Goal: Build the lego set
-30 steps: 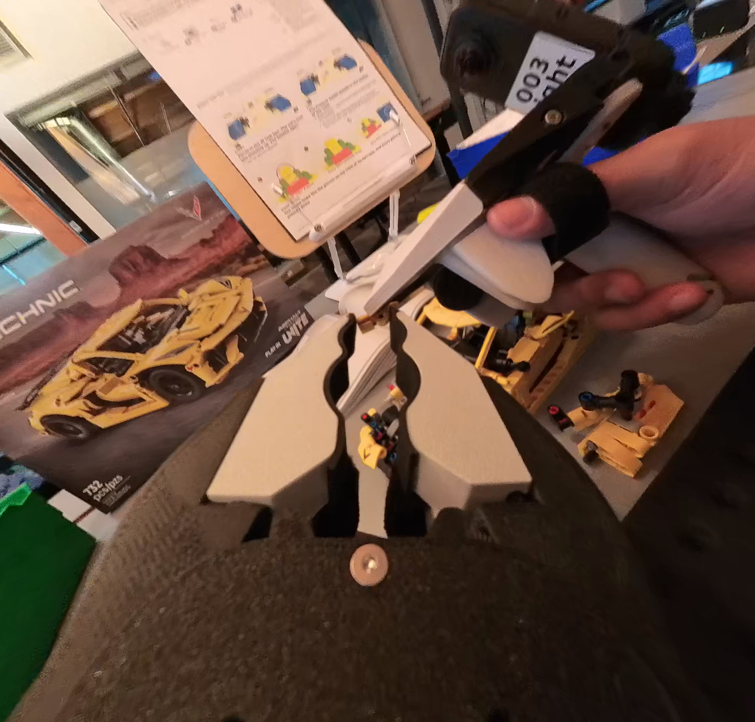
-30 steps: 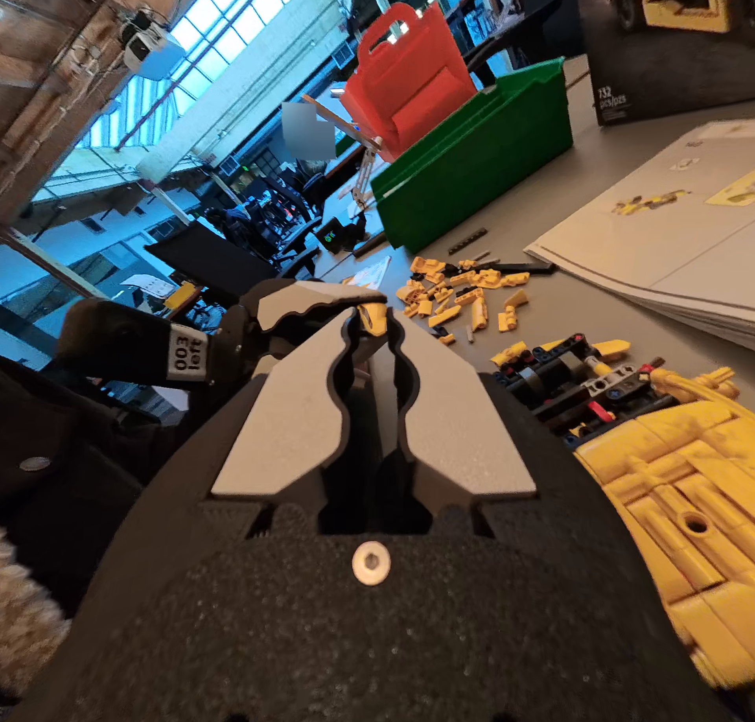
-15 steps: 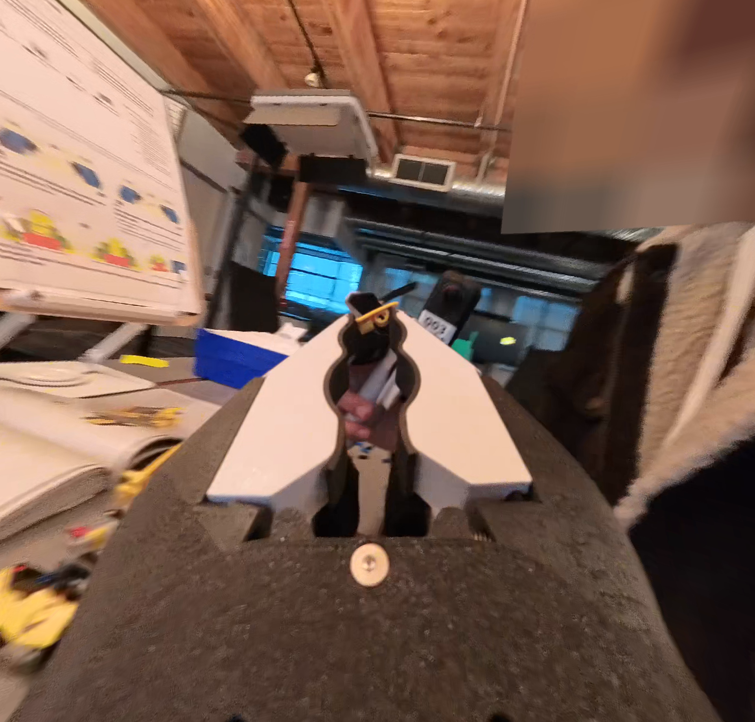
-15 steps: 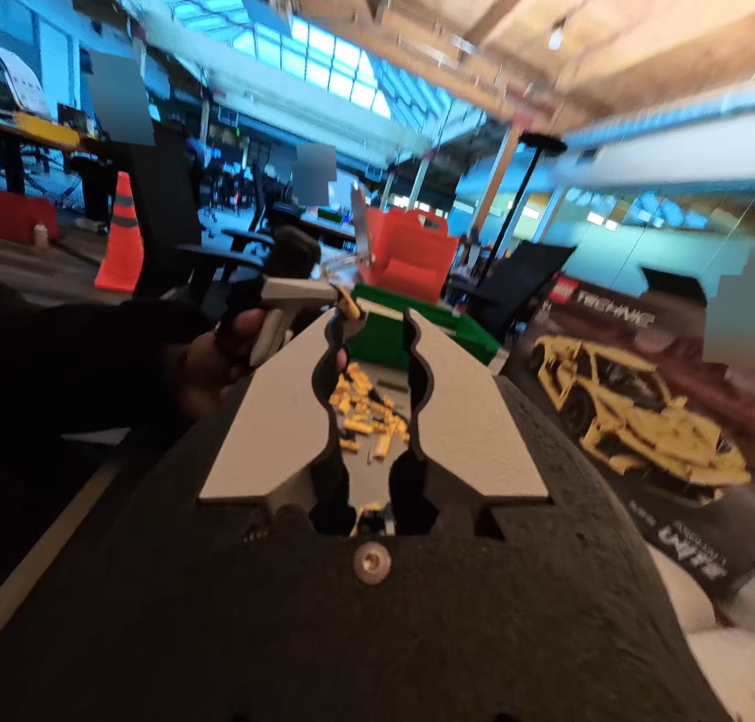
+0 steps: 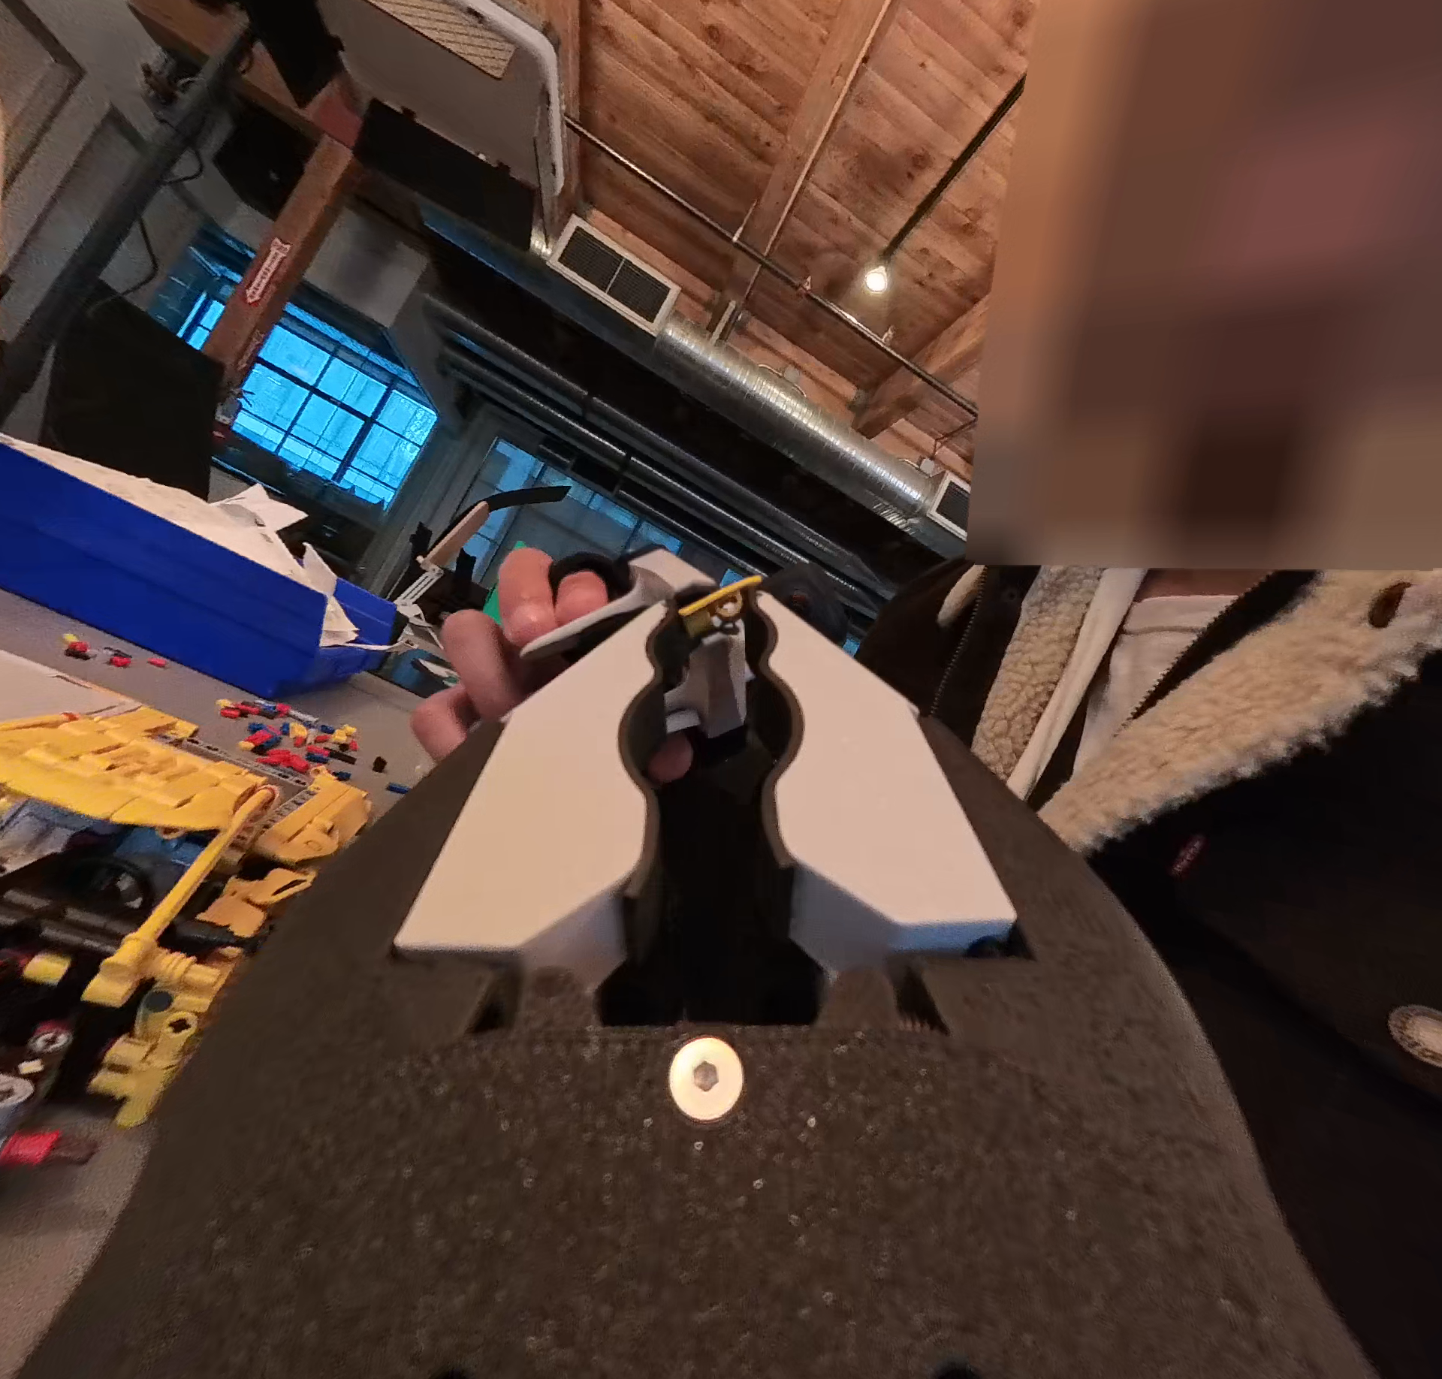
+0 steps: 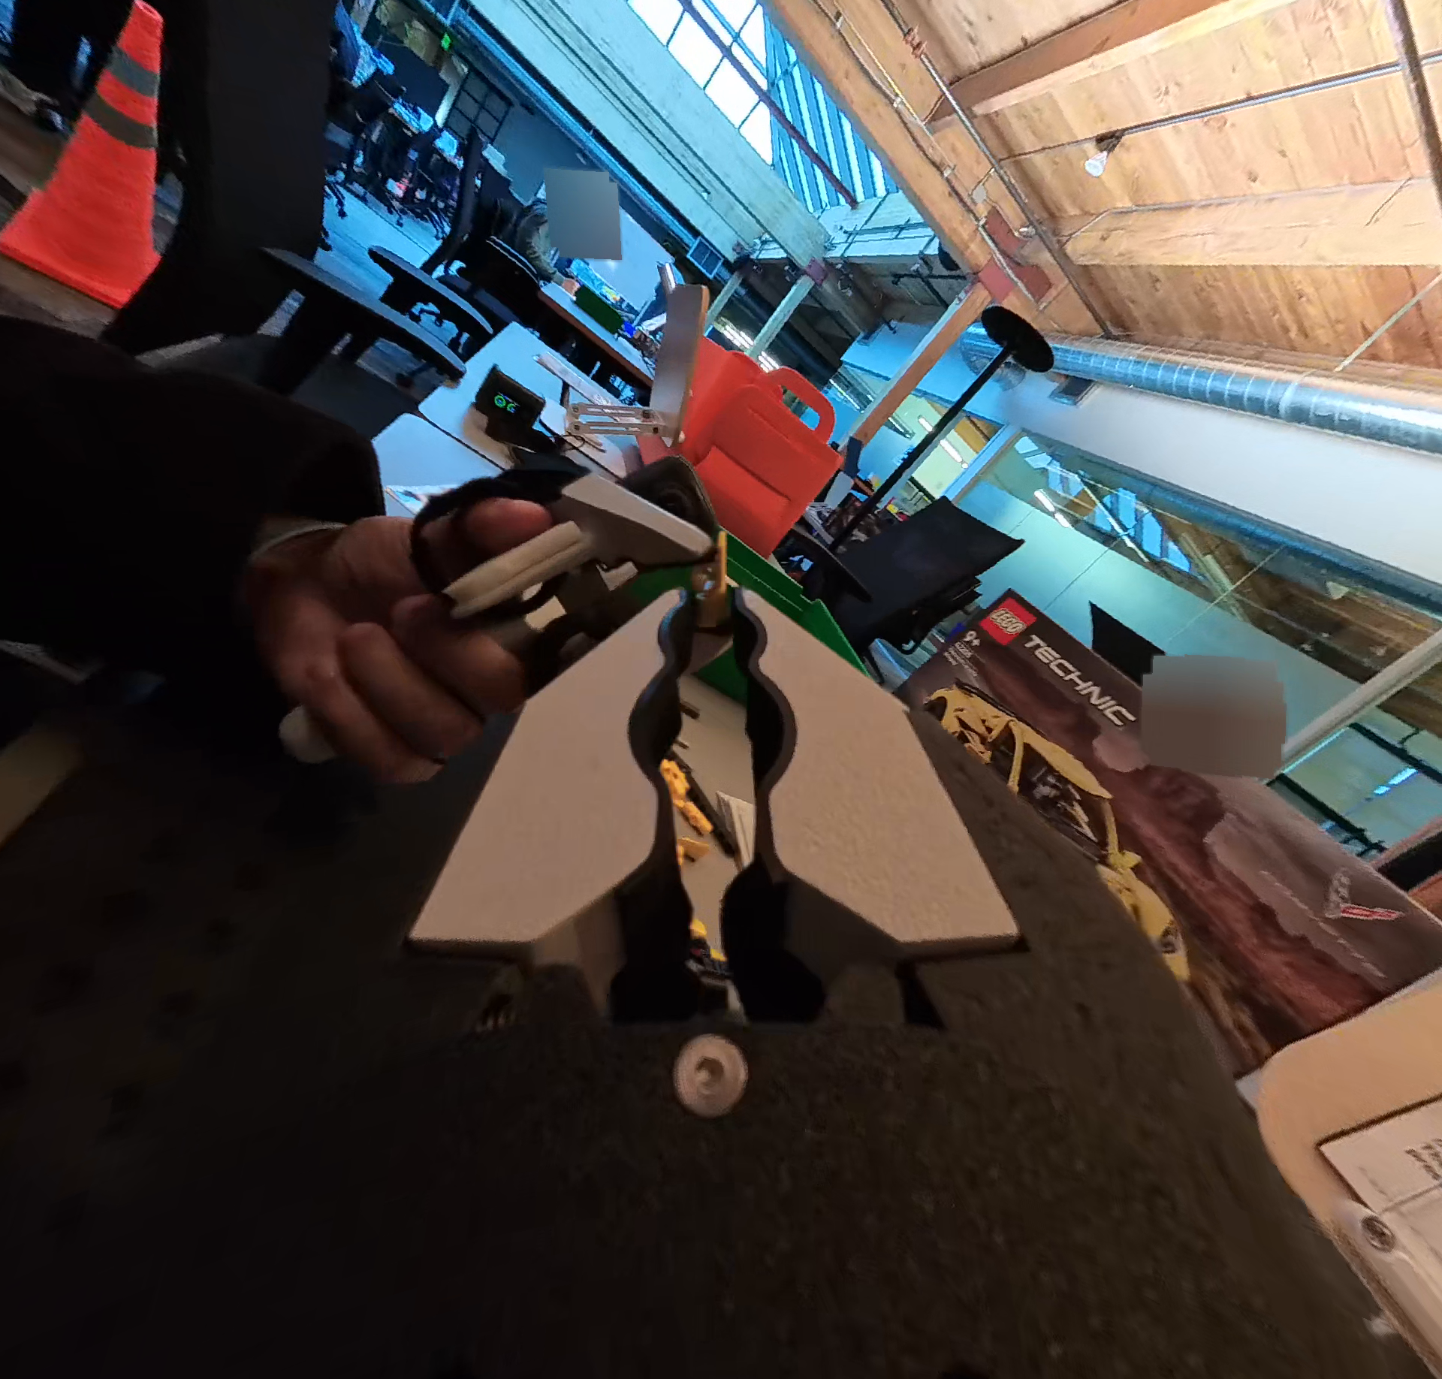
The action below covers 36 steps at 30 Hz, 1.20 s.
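Note:
My left gripper [image 5: 714, 612] is shut on a small yellow Lego piece [image 5: 712, 602], held up in the air above the table. My right gripper [image 6: 708, 606] is closed on the lower end of the same yellow piece [image 6: 714, 575], which sticks up past its tips. The two grippers meet tip to tip. The left gripper's body [image 6: 624, 518] and the hand holding it show in the right wrist view. The right gripper's fingers [image 5: 714, 678] show through the left jaws' gap. The partly built yellow car [image 5: 156, 780] lies on the table at the left.
Loose small pieces [image 5: 289, 741] and a blue bin [image 5: 156, 561] lie beyond the car. A green bin [image 6: 788, 608], a red case [image 6: 749, 467] and the set's box [image 6: 1131, 795] stand behind loose yellow pieces [image 6: 687, 803]. The person's jacket [image 5: 1170, 795] is close on the right. Both grippers' tips are close together, under 4 cm apart.
Both grippers lifted off the table and tilted up. The right gripper, open half a second ago, has closed on the yellow piece that the left gripper holds.

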Each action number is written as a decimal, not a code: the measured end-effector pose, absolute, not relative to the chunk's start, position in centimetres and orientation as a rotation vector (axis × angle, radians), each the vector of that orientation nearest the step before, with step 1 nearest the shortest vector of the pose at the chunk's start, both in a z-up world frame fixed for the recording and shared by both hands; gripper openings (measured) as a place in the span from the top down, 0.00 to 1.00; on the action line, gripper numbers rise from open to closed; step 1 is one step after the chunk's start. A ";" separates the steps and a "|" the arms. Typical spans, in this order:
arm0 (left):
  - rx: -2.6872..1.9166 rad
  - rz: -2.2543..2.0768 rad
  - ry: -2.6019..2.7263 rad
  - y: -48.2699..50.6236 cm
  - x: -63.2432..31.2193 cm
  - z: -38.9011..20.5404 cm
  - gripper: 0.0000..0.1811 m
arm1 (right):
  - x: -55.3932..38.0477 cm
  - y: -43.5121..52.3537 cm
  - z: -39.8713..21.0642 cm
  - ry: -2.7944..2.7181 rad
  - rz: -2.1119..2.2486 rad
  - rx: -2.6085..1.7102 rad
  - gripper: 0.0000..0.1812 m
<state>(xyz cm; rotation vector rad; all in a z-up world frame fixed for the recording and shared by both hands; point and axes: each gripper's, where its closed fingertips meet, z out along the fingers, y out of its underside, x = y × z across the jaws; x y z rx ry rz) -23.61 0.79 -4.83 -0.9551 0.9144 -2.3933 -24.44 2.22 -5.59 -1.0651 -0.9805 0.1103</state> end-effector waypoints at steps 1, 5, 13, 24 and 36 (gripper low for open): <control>-0.967 -2.393 0.906 1.0 -23.5 -4.9 0.91 | -24.3 2.4 -5.7 -0.982 0.088 -1.069 0.96; -1.042 -2.341 0.884 1.8 -22.9 -5.6 0.89 | -23.5 3.3 -6.5 -0.989 0.016 -1.104 0.97; -1.215 -2.268 0.804 4.0 -21.9 -7.3 0.89 | -21.7 4.9 -7.7 -0.984 -0.115 -1.177 0.97; -1.326 -2.045 0.910 4.4 -21.0 -9.2 0.90 | -20.9 6.0 -9.4 -1.037 -0.250 -1.230 0.97; -1.317 -1.588 1.050 5.2 -20.4 -10.6 0.88 | -20.6 6.8 -11.4 -1.100 -0.314 -1.298 0.97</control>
